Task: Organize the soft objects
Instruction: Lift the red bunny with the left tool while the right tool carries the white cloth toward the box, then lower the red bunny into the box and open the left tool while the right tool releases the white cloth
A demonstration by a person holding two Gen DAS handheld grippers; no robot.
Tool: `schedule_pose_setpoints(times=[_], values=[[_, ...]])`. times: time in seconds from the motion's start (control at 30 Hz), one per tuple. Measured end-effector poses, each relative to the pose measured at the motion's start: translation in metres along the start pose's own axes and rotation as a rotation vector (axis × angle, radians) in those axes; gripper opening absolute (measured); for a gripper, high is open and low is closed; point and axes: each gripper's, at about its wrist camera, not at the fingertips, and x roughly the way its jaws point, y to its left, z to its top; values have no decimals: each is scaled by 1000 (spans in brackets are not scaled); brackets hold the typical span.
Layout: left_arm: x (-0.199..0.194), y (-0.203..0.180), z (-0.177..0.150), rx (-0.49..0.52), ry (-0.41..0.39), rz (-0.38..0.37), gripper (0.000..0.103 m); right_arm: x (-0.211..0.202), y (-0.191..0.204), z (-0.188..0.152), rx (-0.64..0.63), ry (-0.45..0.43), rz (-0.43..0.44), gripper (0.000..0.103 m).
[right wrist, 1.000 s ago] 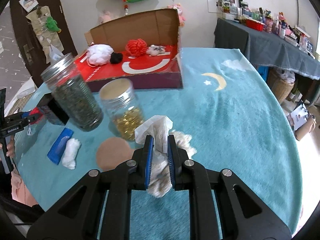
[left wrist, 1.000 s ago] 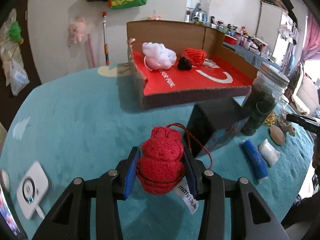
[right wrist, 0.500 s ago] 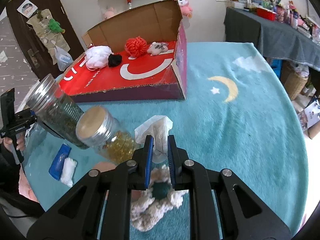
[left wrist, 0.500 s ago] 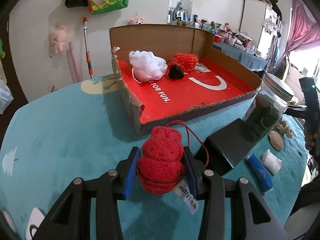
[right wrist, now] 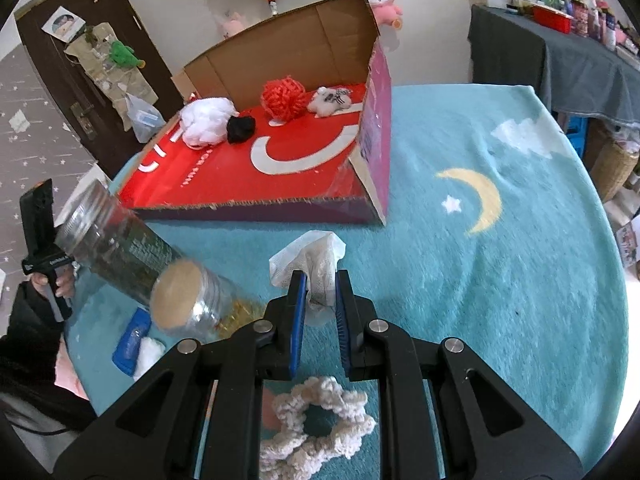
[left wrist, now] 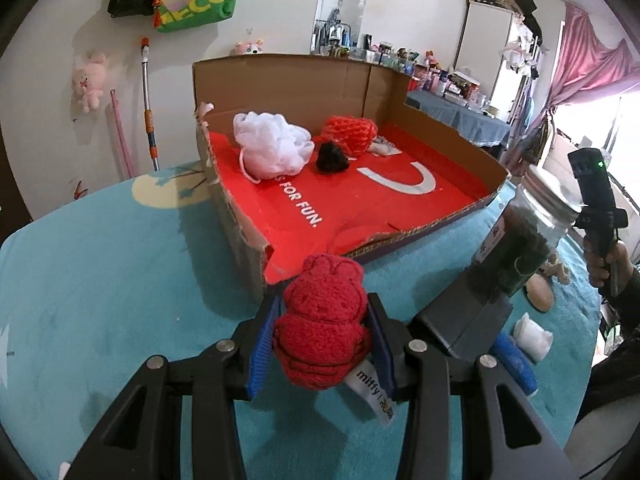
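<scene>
My left gripper (left wrist: pixel 322 312) is shut on a red knitted plush (left wrist: pixel 322 328) with a white "miffy" tag, held just before the near corner of the open cardboard box (left wrist: pixel 240 236). The box's red floor holds a white mesh puff (left wrist: pixel 272 146), a red knitted ball (left wrist: pixel 352 134) and a black pompom (left wrist: pixel 331 157). My right gripper (right wrist: pixel 322 280) is shut on a white cloth (right wrist: pixel 316 258), above the teal table. A cream crocheted scrunchie (right wrist: pixel 316 424) lies on the table under the right gripper. The box (right wrist: pixel 376 128) stands beyond it.
A glass jar of dark contents (left wrist: pixel 524 240) and a black box (left wrist: pixel 468 316) stand right of the left gripper. A cork-lidded jar (right wrist: pixel 192 308) and the tall jar (right wrist: pixel 120 248) lean left of the right gripper. A blue tube (right wrist: pixel 130 340) and a white wad (right wrist: pixel 150 354) lie nearby.
Both grippers rose and moved toward the box with their loads. The white cloth lifted off the scrunchie, which stayed on the table.
</scene>
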Motion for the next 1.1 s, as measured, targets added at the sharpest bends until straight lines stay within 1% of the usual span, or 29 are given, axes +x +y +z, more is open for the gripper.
schedule_pose_setpoints(times=[0.2,0.33,0.43,0.53,0.63,0.73,0.87,1.03,1.1], values=[[-3,-3,19,8,-23,-19,45,-3,5,17,-23,-7,49,14],[0,-9,35,13,-29,-24,45,-1,13,32,-46,-14,61,14],[10,-16,52,10,-5,12,45,3,21,49,-74,-18,64,14],[26,-18,68,-9,49,46,45,13,32,68,-110,-10,39,14],[45,-18,81,-15,95,88,45,27,42,89,-145,6,-6,14],[64,-13,94,-53,150,122,46,47,47,109,-168,37,-65,14],[88,-5,107,-89,219,173,46,80,48,133,-187,112,-158,14],[111,0,117,-86,277,237,46,123,41,152,-202,210,-271,14],[119,2,120,-78,294,267,46,136,42,157,-212,238,-297,14]])
